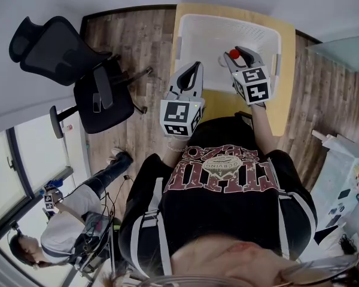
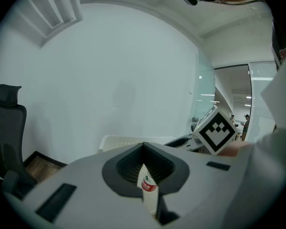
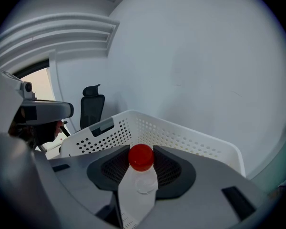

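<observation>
My right claw (image 3: pixel 142 171) is clamped on a translucent bottle (image 3: pixel 137 187). It grips the body, so the red cap (image 3: pixel 141 157) pokes out past the jaw tips; I judge that this hold steadies the bottle and leaves its neck free. In the head view it hangs over the white perforated basket (image 1: pixel 194 37), which sits on the yellow surface (image 1: pixel 285 103). My left claw (image 2: pixel 145 171) is closed tight around a slim white container (image 2: pixel 148 187) with a red label, seated deep in the jaw notch, probably because it is so narrow. That claw hovers just beside the basket's near left corner. An office chair (image 1: pixel 84 76) stands well apart on the wood floor (image 1: pixel 143 40).
</observation>
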A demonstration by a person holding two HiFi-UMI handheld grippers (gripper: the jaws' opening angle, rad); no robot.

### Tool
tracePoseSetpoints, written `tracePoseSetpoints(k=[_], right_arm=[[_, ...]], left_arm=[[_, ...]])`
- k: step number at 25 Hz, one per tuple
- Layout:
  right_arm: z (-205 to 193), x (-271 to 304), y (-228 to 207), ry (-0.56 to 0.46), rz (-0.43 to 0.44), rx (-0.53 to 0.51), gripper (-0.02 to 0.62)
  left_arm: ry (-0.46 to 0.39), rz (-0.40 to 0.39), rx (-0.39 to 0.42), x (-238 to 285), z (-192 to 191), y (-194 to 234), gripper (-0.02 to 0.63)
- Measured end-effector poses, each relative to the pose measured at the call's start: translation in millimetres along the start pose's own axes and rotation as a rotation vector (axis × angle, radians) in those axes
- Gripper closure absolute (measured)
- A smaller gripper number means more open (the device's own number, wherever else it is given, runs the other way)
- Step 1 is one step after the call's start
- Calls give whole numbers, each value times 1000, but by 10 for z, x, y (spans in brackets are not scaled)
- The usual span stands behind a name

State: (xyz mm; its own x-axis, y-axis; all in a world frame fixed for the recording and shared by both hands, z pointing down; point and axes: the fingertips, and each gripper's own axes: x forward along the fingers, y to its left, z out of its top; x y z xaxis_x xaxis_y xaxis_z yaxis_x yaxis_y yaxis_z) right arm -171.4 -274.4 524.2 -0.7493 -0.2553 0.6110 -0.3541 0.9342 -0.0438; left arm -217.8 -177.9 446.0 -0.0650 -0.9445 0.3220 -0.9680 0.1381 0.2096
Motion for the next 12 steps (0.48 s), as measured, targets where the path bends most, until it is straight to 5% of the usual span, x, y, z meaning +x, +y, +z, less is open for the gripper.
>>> tracePoseSetpoints(k=[12], right_arm=[[178, -182, 73, -50, 7, -16, 440]], left_arm=[[-13, -15, 14, -61, 37, -60, 560]])
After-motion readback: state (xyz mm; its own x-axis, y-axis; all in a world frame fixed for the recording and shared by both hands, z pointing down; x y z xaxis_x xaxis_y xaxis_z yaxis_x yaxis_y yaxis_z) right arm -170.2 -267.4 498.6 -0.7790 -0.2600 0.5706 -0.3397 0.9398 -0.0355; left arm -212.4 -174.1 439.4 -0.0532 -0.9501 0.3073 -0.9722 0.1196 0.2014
